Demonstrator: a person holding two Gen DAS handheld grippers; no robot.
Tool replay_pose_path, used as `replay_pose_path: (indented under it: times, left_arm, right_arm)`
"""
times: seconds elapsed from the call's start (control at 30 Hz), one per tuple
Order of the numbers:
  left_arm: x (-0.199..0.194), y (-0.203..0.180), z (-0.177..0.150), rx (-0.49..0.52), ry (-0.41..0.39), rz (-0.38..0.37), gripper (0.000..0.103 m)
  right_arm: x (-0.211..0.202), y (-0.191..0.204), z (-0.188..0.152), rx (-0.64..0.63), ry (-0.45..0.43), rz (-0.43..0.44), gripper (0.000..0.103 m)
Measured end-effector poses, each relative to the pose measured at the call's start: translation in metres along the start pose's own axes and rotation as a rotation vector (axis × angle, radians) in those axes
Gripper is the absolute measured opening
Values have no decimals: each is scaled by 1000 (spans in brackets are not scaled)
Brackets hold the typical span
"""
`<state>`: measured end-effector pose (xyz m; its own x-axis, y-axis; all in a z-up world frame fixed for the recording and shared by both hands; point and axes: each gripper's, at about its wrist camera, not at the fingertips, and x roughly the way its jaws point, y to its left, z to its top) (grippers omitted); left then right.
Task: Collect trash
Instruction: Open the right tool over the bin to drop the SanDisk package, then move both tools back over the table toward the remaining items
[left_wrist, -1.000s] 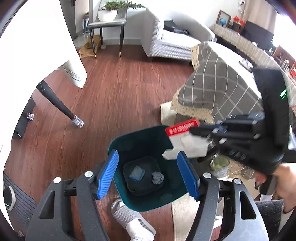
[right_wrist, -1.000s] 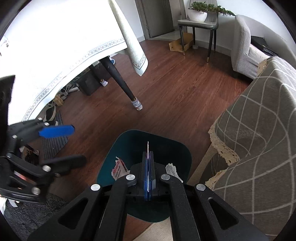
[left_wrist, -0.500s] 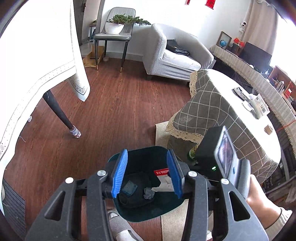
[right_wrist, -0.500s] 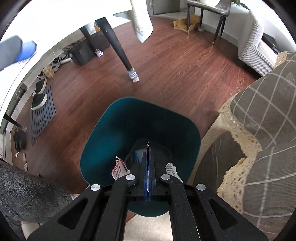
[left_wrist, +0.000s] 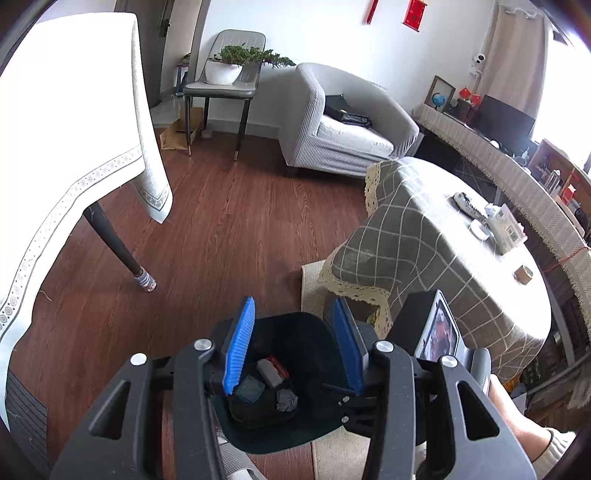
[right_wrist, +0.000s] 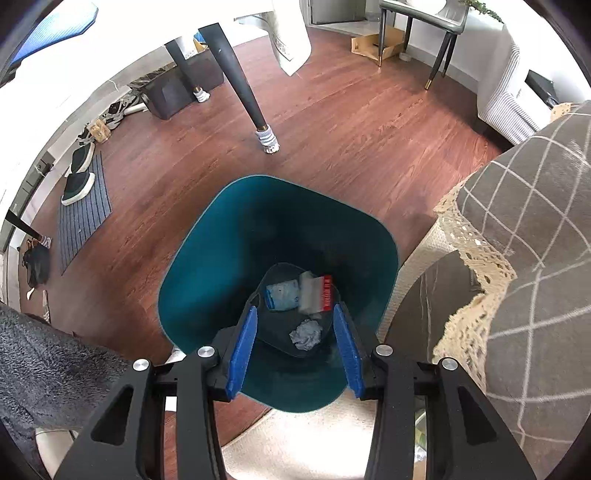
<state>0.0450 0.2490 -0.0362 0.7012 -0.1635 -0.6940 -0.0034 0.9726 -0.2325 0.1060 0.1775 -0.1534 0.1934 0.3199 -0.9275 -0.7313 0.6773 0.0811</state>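
A teal trash bin (right_wrist: 207, 266) stands on the wood floor next to the low table. On its bottom lie a white wrapper with a red strip (right_wrist: 316, 292), a blue-white packet (right_wrist: 282, 295) and a crumpled grey wad (right_wrist: 306, 334). My right gripper (right_wrist: 295, 352) is open and empty, directly above the bin's mouth. My left gripper (left_wrist: 293, 347) is open and empty, higher above the same bin (left_wrist: 314, 428); the wrapper (left_wrist: 272, 370), packet (left_wrist: 251, 389) and wad (left_wrist: 287, 398) show between its fingers. The right gripper's body (left_wrist: 432, 332) sits just to its right.
A low table with a grey checked cloth (left_wrist: 436, 258) holds small items to the right of the bin. A white-clothed table (left_wrist: 66, 147) with a black leg (right_wrist: 240, 88) stands left. A cream rug (right_wrist: 295, 443), armchair (left_wrist: 343, 122) and shoes on a mat (right_wrist: 79, 177) lie around.
My right gripper opened and the red-strip wrapper fell to the bin's bottom. My left gripper rose and pulled back from the bin.
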Motion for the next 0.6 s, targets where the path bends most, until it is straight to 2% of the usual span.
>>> replay_pose_path:
  times: [0.23,0.6]
  left_arm:
    - [-7,-13,10,-6,-41,-7,46]
    - [-16,-41,22,18,-89,-21,48]
  right_arm:
    - [-27,-4,-5,-3,-60,16,44]
    - [-96,-8,-9,-11,-246,45,44]
